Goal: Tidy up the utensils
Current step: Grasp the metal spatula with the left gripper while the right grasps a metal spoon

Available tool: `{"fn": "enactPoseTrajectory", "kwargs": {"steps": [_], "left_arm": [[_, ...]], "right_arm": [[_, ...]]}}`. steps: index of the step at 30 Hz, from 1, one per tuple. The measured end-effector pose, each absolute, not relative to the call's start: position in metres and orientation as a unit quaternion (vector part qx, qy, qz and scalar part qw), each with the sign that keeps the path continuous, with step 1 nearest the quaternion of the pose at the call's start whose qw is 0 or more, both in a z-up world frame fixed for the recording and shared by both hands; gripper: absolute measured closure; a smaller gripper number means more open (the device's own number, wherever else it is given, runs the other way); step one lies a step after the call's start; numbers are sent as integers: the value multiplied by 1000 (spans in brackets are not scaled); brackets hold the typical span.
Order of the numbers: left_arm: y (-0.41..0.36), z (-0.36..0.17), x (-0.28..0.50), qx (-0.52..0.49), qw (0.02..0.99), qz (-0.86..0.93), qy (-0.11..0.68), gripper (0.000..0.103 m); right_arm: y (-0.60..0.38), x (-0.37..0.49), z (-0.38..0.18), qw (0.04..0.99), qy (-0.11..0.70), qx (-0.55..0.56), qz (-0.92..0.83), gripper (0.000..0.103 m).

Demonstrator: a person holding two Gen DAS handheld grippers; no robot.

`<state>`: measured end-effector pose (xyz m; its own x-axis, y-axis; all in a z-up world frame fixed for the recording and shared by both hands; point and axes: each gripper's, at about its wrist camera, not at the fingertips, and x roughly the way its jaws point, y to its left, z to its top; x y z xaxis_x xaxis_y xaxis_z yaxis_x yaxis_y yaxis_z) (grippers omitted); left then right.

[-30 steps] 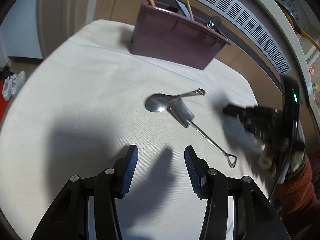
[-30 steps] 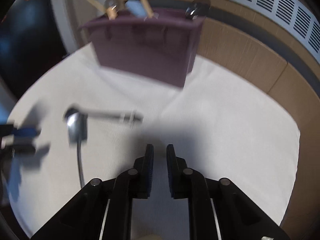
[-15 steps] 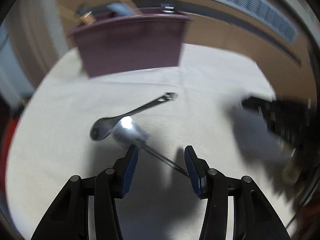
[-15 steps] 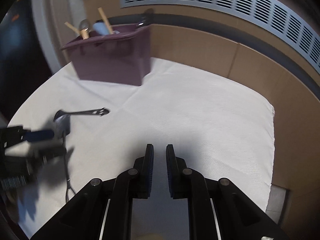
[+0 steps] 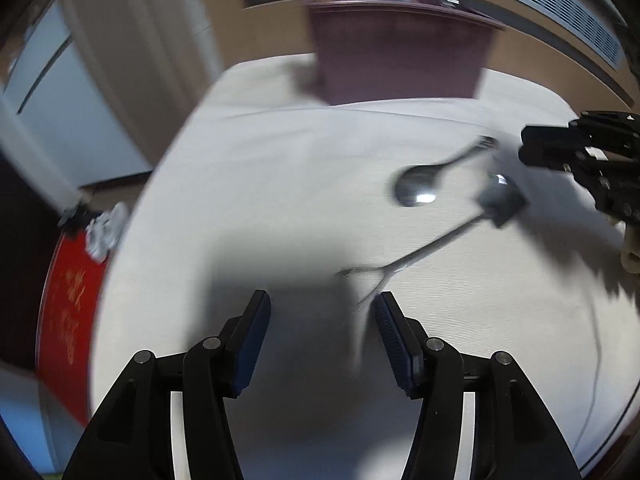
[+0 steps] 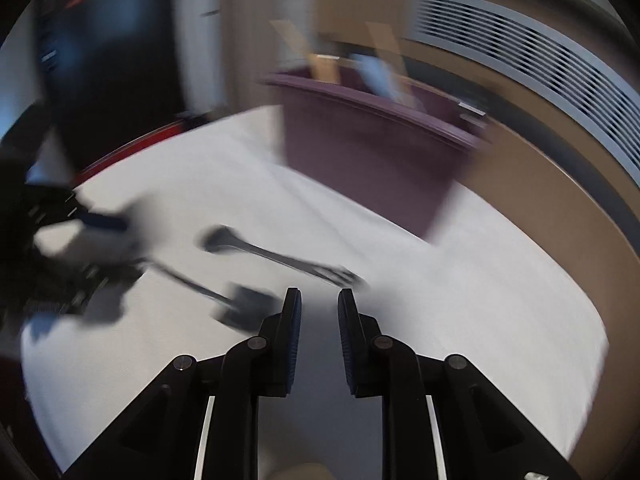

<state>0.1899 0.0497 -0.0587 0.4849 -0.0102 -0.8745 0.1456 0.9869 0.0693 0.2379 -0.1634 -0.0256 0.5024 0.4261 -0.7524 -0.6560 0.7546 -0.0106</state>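
You have a white cloth (image 5: 248,184) spread over the whole table, with a long crease running across it near the far edge. Beyond that far edge stands a tan wall (image 6: 532,184) with a grey slatted vent (image 6: 532,60) along its top. Off the table's left edge you can see a red mat (image 5: 68,312) with gold lettering and a pale shoe (image 5: 106,230), both blurred

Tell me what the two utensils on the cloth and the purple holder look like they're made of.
Round spoon and shovel-shaped spoon: probably polished metal, with bright glints on grey surfaces. Purple holder: likely matte plastic, with a flat even colour and a moulded rim; blur leaves this uncertain.
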Motion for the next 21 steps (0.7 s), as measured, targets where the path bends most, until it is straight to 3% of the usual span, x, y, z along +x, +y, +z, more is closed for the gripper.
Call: {"fn": "enactPoseTrajectory", "kwargs": {"steps": [15, 21], "left_arm": [[67, -53, 215, -28, 849, -182, 495, 46], [55, -57, 229, -6, 844, -207, 495, 46]], "right_arm": [[-73, 250, -48, 747, 351, -376, 421, 81], [-71, 304, -48, 759, 424, -248, 426, 77]]}}
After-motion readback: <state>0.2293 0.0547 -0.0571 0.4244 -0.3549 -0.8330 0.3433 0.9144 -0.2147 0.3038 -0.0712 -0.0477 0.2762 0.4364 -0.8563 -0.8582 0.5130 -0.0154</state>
